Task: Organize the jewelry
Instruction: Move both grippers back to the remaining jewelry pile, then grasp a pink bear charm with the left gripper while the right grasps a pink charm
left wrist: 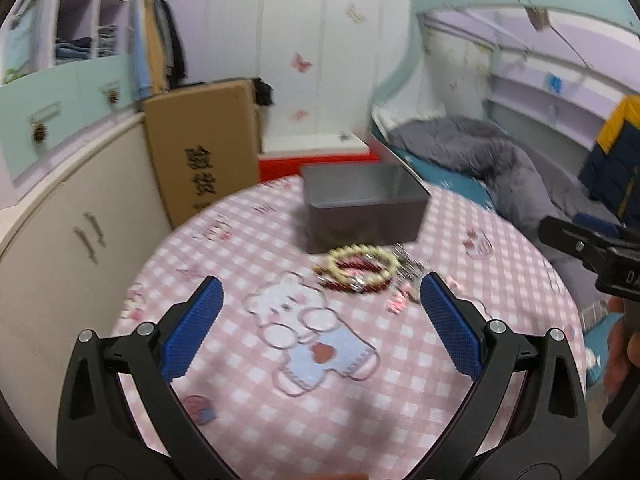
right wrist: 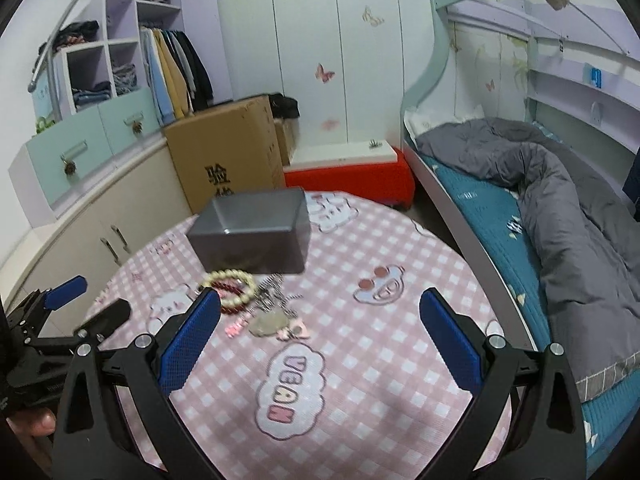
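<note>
1. Lighting was even, cool and indoor in both views; no single source was visible; no strong glare was noted.
2. Shadows were soft; a faint one lay beneath the grey box (left wrist: 362,208) on the checked tablecloth (left wrist: 240,400).
3. Left wrist view was smeared by motion blur; the bead bracelets (left wrist: 362,274) were indistinct.
4. Right wrist view was sharper; the box (right wrist: 252,232) was slightly blurred.
5. Fisheye bending curved the edges; corners were black.

A round table under a pink checked cloth (right wrist: 360,360) bears a grey rectangular open-topped box (right wrist: 252,232) toward its far side, and a heap of beaded bracelets and small jewellery (right wrist: 248,296) lies just near of the box. Beyond the table's far left stands a brown cardboard carton (right wrist: 228,148) against low cream cabinets (right wrist: 100,216); a bunk bed with a grey quilt (right wrist: 560,184) runs along the right.
</note>
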A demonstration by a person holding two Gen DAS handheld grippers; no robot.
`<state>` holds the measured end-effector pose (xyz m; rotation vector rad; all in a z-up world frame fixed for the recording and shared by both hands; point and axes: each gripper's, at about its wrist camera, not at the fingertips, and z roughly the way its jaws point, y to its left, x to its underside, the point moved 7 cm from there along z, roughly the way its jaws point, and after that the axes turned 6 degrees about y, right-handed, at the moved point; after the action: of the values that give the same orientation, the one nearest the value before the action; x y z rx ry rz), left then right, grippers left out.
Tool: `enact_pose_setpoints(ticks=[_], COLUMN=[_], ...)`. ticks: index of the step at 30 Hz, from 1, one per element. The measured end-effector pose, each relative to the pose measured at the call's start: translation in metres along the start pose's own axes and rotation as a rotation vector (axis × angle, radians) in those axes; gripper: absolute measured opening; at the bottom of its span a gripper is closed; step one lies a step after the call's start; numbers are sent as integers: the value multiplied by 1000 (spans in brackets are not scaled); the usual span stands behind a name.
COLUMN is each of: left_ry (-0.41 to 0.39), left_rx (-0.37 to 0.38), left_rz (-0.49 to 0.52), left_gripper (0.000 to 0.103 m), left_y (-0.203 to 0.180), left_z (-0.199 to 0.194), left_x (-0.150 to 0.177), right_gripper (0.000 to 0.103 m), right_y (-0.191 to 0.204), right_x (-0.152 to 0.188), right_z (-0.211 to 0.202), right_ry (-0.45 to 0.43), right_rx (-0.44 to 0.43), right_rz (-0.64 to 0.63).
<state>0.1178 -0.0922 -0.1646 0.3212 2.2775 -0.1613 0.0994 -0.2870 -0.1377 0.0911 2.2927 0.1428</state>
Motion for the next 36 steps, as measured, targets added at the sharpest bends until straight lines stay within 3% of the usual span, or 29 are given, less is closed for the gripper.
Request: enact_pose_setpoints(ticks=[4,17,19,24,25,28,29,32,36], left_ry=[72,261,305,302,298,281,280,279,275], left_rx=[15,52,58,57,63,90,104,129,163], left_rz=[52,80,79,78,79,71,66,56,19], left_gripper=[97,94,85,78,70,35,30,20,16], left_y=[-19,-43,-45,-48,-49,-52,-52,-49,-40], left_z=[26,98,111,117,117,118,118,116,107], left_x=[8,23,28,25,24,19,18,18,25], right_gripper=[96,96,96,96,96,96,96,96,95], right_y=[-9,-29,-33,-39,-38,-35,-33,-27,-12], right_x=[8,22,23,26,27,31,32,37,40], right_z=[9,26,26,31,34,44,46,59,73], right_ry=[44,114,117,129,135,168,178,218,253], right_rx=[14,18,19,9,1,-9,-12,-27,-68], right_rz=[5,19,25,45,42,21,16,-11,-60])
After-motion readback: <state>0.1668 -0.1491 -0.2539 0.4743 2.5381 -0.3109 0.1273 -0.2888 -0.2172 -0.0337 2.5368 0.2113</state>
